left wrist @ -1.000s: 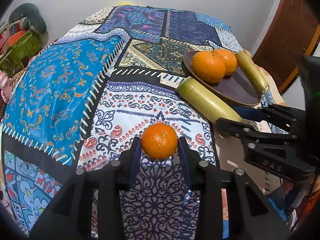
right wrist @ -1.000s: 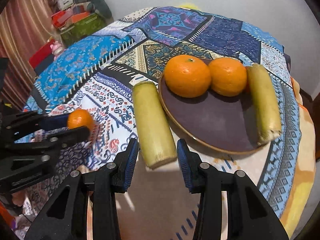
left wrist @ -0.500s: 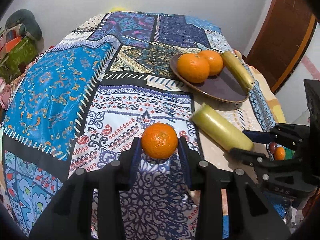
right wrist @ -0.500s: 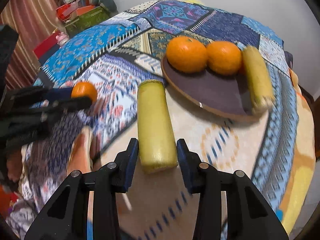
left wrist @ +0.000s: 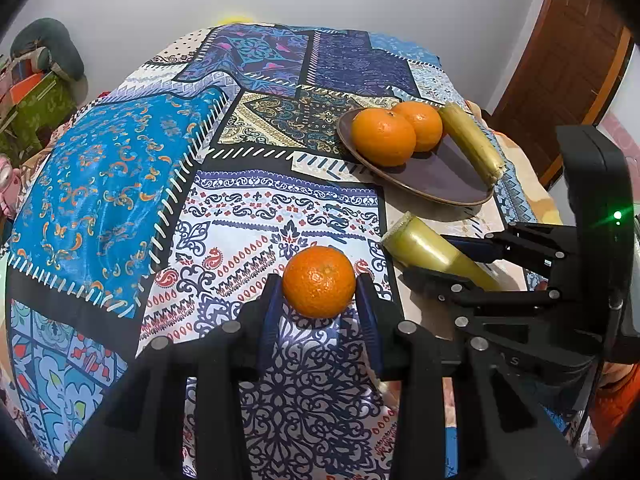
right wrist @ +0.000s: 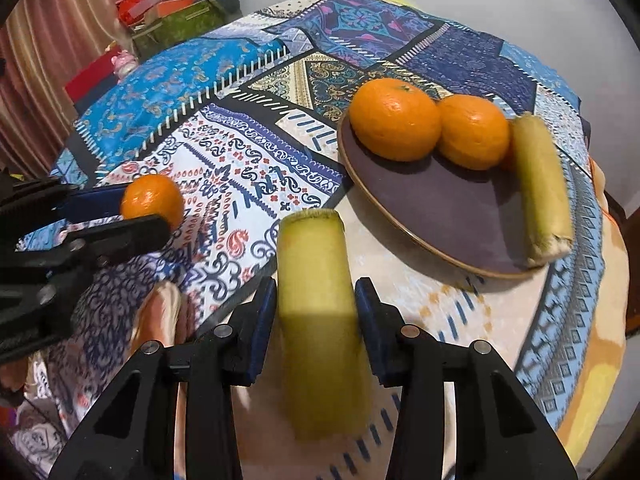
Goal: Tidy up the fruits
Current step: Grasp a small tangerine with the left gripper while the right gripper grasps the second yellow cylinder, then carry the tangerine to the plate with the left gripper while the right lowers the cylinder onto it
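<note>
My left gripper (left wrist: 319, 306) is shut on a small orange (left wrist: 319, 281), held over the patterned cloth; it also shows in the right wrist view (right wrist: 151, 200). My right gripper (right wrist: 316, 312) is shut on a yellow-green cylindrical stalk (right wrist: 320, 304), lifted off the table; it also shows in the left wrist view (left wrist: 432, 252). The brown plate (right wrist: 440, 216) lies ahead and to the right, holding two oranges (right wrist: 394, 124) (right wrist: 474, 130) and a second yellow-green stalk (right wrist: 540, 184) along its right rim.
A patchwork cloth (left wrist: 120, 168) covers the round table. A green box and clutter (right wrist: 176, 20) stand beyond the table's far left edge. A brown door (left wrist: 568, 60) is at the right. The table edge curves close on the right (right wrist: 600, 320).
My right gripper closed on the near stalk and lifted it off the table, drawing it back from the plate. My left gripper kept hold of the small orange.
</note>
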Demonstrator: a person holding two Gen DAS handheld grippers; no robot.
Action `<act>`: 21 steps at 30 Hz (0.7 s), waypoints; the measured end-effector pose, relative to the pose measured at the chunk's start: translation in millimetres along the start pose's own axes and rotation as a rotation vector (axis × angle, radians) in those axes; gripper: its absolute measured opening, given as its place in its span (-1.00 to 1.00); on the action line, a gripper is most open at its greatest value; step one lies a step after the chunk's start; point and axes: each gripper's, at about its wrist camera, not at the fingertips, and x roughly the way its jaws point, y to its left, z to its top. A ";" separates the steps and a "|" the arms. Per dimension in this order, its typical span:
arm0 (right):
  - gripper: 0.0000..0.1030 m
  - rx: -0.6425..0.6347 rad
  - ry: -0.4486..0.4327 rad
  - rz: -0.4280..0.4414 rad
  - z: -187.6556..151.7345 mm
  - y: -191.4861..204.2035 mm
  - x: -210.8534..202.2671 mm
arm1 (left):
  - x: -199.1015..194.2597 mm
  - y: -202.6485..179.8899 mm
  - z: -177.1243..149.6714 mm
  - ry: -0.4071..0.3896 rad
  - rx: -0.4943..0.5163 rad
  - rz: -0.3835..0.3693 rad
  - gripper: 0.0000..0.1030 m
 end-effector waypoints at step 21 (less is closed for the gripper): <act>-0.34 0.159 -0.236 -0.048 1.1 -63.3 -82.2 | 2.0 -54.7 46.2 -0.061 0.103 -0.036 -0.28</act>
